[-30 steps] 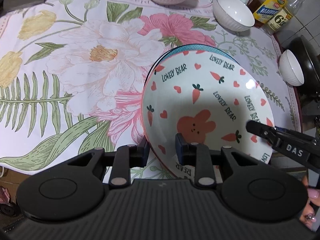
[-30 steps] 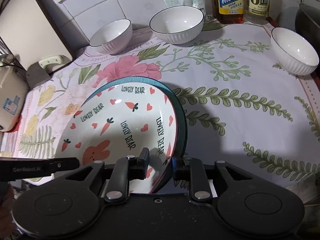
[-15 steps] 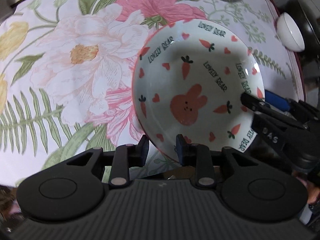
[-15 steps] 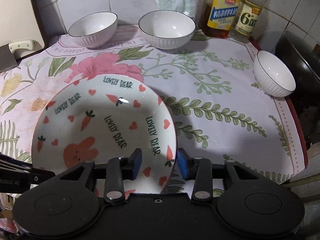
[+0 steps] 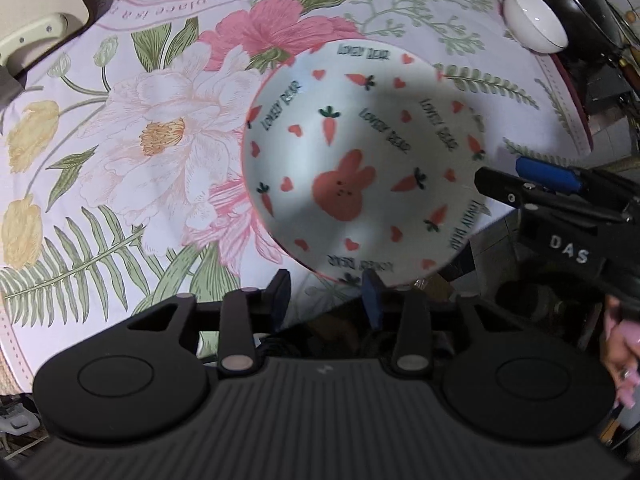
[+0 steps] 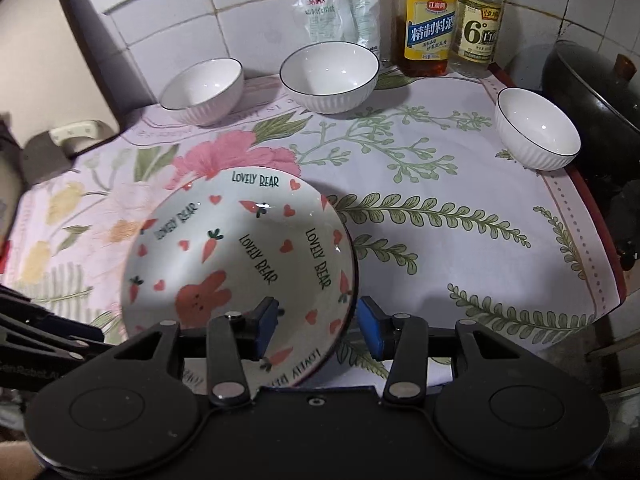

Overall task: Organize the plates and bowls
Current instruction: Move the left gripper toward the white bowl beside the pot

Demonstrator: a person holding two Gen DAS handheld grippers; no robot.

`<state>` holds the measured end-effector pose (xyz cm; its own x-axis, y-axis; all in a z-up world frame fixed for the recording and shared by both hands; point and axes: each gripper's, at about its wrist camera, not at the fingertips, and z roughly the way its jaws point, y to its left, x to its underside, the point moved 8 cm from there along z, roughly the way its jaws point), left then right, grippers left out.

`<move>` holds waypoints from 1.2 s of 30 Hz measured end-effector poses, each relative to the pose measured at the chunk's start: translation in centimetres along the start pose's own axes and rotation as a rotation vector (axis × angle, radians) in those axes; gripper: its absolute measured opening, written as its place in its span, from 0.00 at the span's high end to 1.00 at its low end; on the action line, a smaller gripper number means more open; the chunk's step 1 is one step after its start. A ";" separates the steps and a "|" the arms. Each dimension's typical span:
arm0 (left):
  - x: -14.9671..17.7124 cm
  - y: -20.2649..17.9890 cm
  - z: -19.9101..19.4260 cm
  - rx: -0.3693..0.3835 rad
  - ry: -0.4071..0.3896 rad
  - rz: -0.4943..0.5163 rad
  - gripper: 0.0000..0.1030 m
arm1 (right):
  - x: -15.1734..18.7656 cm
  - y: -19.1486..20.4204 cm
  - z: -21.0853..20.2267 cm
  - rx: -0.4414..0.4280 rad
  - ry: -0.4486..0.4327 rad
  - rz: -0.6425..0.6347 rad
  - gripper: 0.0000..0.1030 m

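Both grippers are opening, the left gripper (image 5: 326,294) and right gripper (image 6: 318,326) letting go of the bunny plate (image 6: 240,268) at the counter's front edge, rim between each pair of pads.

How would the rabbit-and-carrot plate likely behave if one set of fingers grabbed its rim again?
The rabbit-and-carrot plate looks like glazed ceramic, so probably rigid and breakable if dropped. Glints on its glaze suggest a slick rim that could slide in a light pinch. It is wide and shallow, and part of it seems to overhang the floral cloth's near edge, so a one-sided rim grip may let it tilt.
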<state>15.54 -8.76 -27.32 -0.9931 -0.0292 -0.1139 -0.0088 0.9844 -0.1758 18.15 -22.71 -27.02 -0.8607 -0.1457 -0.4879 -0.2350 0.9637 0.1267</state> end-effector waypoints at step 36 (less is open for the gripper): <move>-6.8 -26.4 -8.5 -0.049 -0.446 -0.220 0.54 | -5.1 -20.7 -15.3 -0.213 -0.353 -0.490 0.44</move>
<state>21.51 -33.09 -13.56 -0.8203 -0.2978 -0.4883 -0.2287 0.9533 -0.1973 20.48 -45.36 -13.96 -0.4385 -0.4409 -0.7832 -0.6793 0.7331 -0.0324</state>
